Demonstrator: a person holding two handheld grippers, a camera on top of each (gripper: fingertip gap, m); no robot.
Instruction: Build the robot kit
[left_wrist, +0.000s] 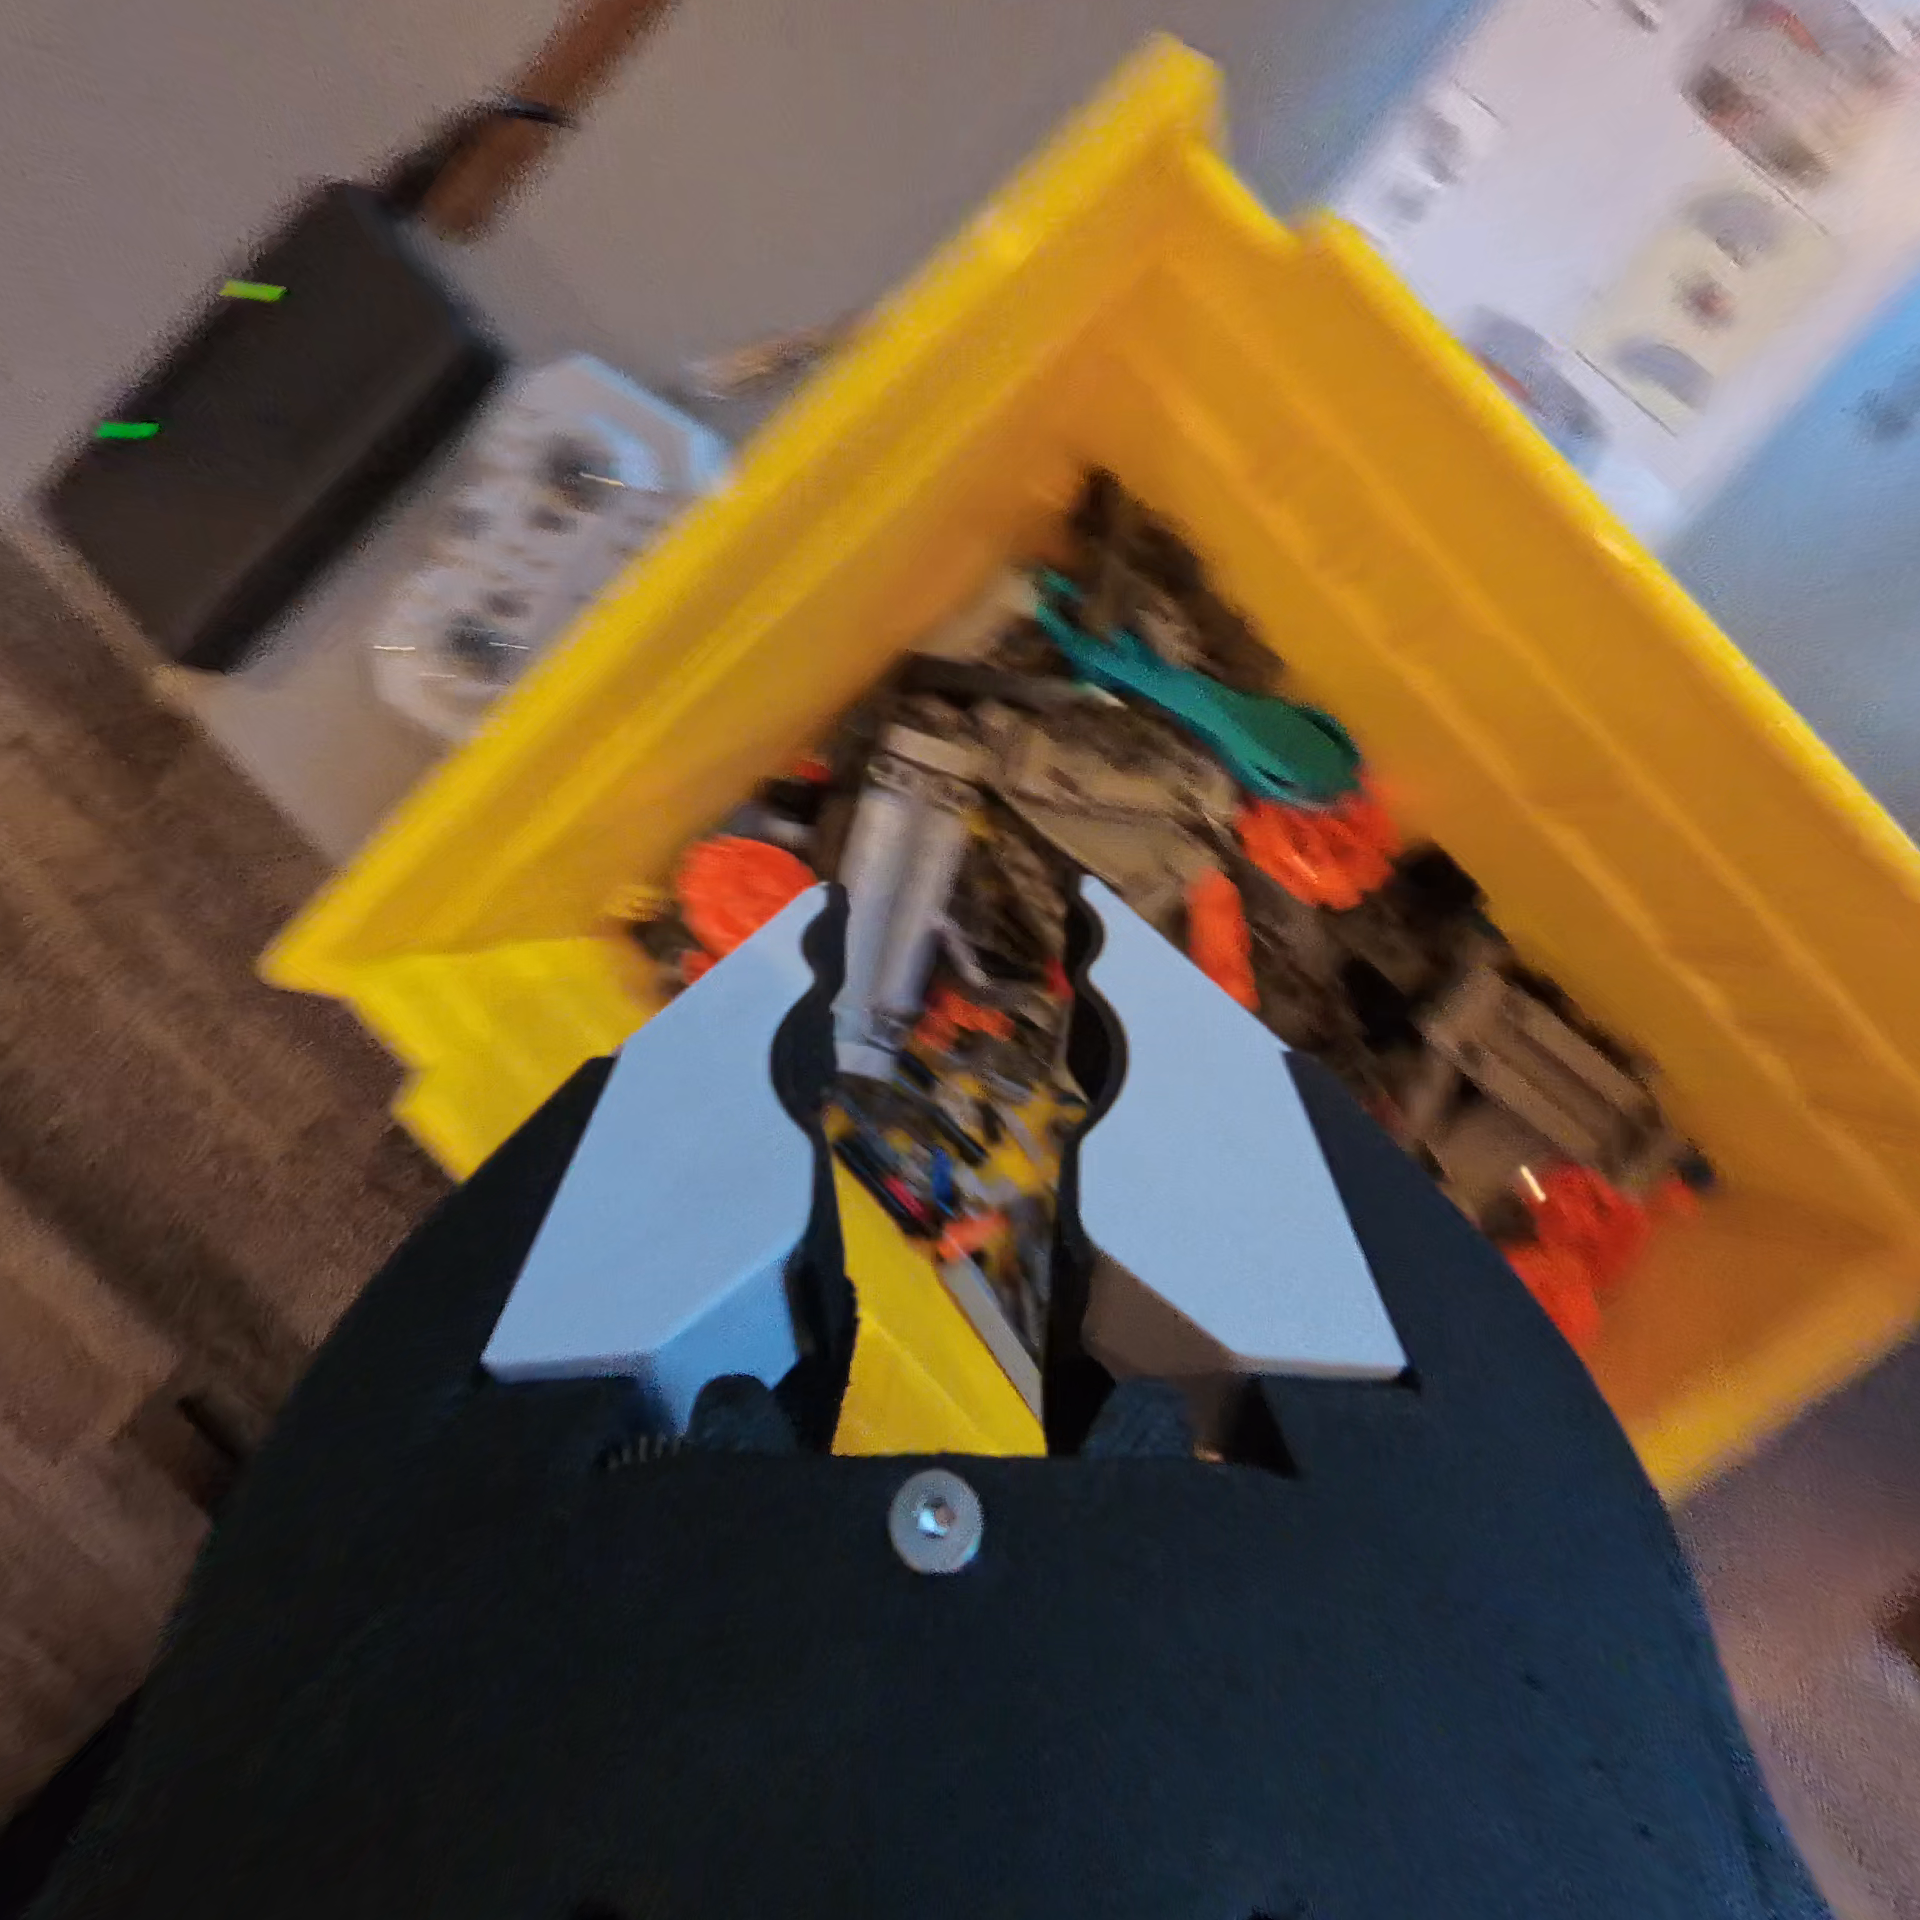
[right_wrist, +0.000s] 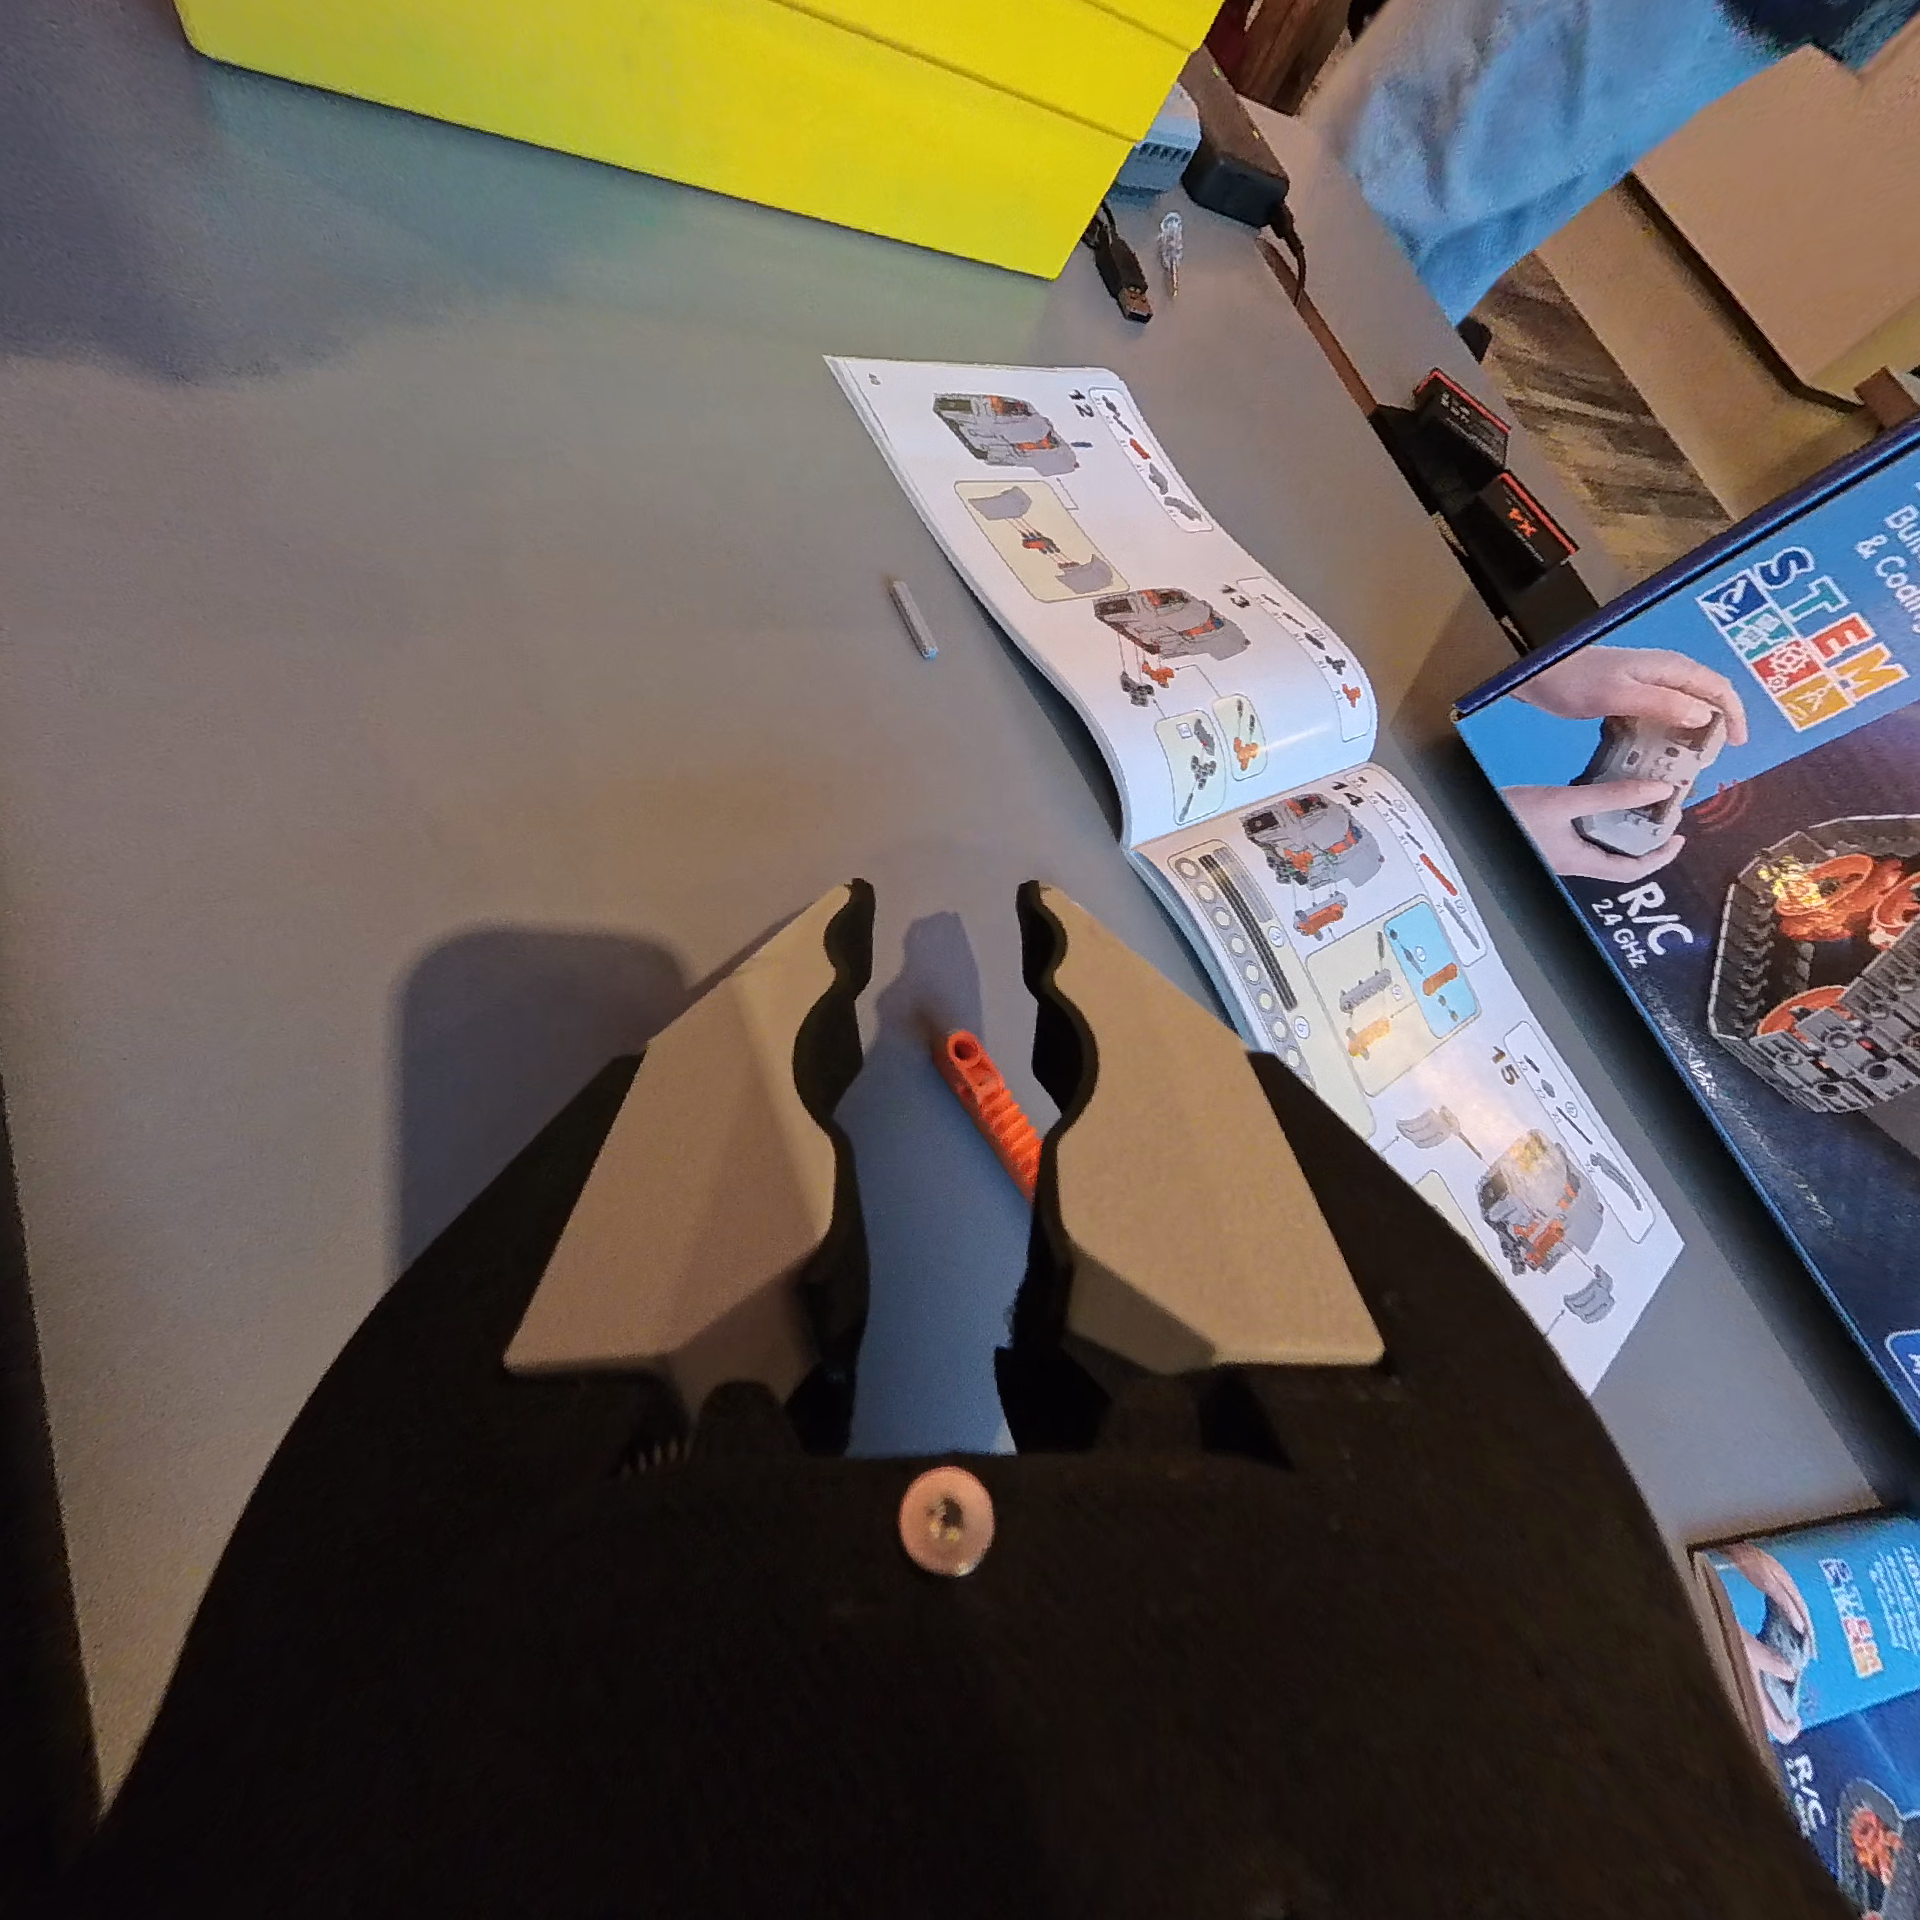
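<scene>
My left gripper (left_wrist: 956, 904) is open and empty, held over a yellow bin (left_wrist: 1299, 436) full of building parts: orange wheels (left_wrist: 1314, 847), a green tool (left_wrist: 1216, 717), a grey cylinder (left_wrist: 904, 894) and dark pieces. The view is blurred. My right gripper (right_wrist: 945, 894) is open just above the grey table (right_wrist: 416, 623). An orange toothed beam (right_wrist: 987, 1101) lies on the table between its fingers, close to the right finger (right_wrist: 1164, 1164). A small grey axle (right_wrist: 912, 617) lies farther ahead.
An open instruction booklet (right_wrist: 1247, 831) lies right of my right gripper. A blue kit box (right_wrist: 1714, 883) and a smaller box (right_wrist: 1808, 1683) sit at the right edge. The yellow bin's wall (right_wrist: 675, 114) stands at the far side, with a cable plug (right_wrist: 1127, 281) beside it. A black device (left_wrist: 270, 416) stands behind the bin. Spacing between my two grippers at the tips: around 35 cm. About 11 cm separates my right fingertips from the small grey axle (right_wrist: 912, 617).
</scene>
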